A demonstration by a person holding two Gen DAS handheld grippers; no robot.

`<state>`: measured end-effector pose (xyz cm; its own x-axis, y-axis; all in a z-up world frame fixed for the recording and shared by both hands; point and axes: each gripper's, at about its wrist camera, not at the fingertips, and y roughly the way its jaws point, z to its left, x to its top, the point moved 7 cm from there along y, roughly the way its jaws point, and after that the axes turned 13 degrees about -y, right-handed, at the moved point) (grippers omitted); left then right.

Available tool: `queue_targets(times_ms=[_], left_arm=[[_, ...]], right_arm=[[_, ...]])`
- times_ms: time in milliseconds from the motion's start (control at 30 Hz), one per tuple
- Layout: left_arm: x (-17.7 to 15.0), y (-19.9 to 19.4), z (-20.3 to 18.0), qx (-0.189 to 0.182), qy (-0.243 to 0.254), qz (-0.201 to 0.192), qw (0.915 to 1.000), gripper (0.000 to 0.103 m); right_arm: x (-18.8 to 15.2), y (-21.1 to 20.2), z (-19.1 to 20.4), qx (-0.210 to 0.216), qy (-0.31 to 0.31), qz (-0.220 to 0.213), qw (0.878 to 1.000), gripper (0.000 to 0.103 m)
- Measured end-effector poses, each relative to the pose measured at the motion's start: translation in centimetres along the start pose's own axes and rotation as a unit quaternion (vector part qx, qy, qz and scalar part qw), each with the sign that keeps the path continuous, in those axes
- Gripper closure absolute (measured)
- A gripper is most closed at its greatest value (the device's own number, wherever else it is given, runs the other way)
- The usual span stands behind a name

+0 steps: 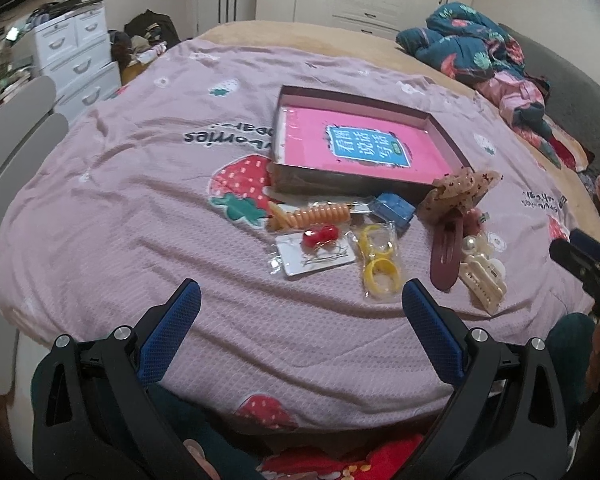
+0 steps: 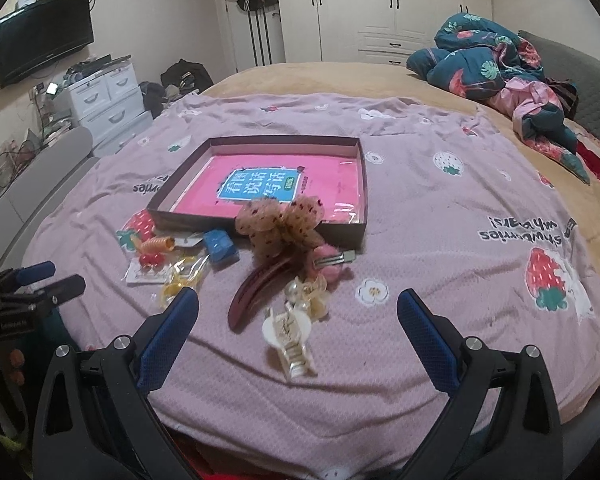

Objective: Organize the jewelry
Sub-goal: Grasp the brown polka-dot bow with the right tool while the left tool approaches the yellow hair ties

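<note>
A shallow brown box (image 1: 328, 184) (image 2: 260, 224) with a pink book inside lies on the pink blanket. In front of it lie hair accessories: an orange spiral tie (image 1: 308, 214), a red clip on a card (image 1: 320, 237), yellow rings in a bag (image 1: 380, 264), a blue box (image 1: 394, 206) (image 2: 219, 249), a dotted bow (image 1: 460, 190) (image 2: 280, 220), a maroon clip (image 1: 446, 256) (image 2: 256, 292) and a cream claw clip (image 1: 482, 284) (image 2: 290, 344). My left gripper (image 1: 300, 296) is open and empty, just short of the pile. My right gripper (image 2: 298, 300) is open and empty, with the claw clip between its fingers.
The blanket (image 2: 440, 240) covers a bed with a crumpled quilt (image 2: 492, 64) at the far right. White drawers (image 2: 108, 96) and a wall TV (image 2: 44, 44) stand at the left. The right gripper shows at the right edge of the left wrist view (image 1: 588, 268).
</note>
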<state>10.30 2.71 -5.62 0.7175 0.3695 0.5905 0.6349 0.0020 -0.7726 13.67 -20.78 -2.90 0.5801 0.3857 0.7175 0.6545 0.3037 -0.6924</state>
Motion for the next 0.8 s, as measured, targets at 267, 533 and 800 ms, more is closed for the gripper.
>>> queue_targets(times_ms=[267,533,800], left_arm=[[0.6,2.9,-2.4,-0.009,0.028,0.025,0.9992,0.009],[-0.6,5.5,-4.3,-0.018,0.055,0.057,0.9967,0.009],[-1.0,6.5,-4.9,-0.035,0.042,0.057,0.9969,0.009]], right_arm=[[1.6,2.4,-1.8,0.002,-0.007,0.006,1.0,0.004],[2.7,5.9,-3.3,0.023,-0.008,0.023,0.999,0.005],[4.0,9.4,-3.4,0.039,-0.014,0.035,0.998,0.008]])
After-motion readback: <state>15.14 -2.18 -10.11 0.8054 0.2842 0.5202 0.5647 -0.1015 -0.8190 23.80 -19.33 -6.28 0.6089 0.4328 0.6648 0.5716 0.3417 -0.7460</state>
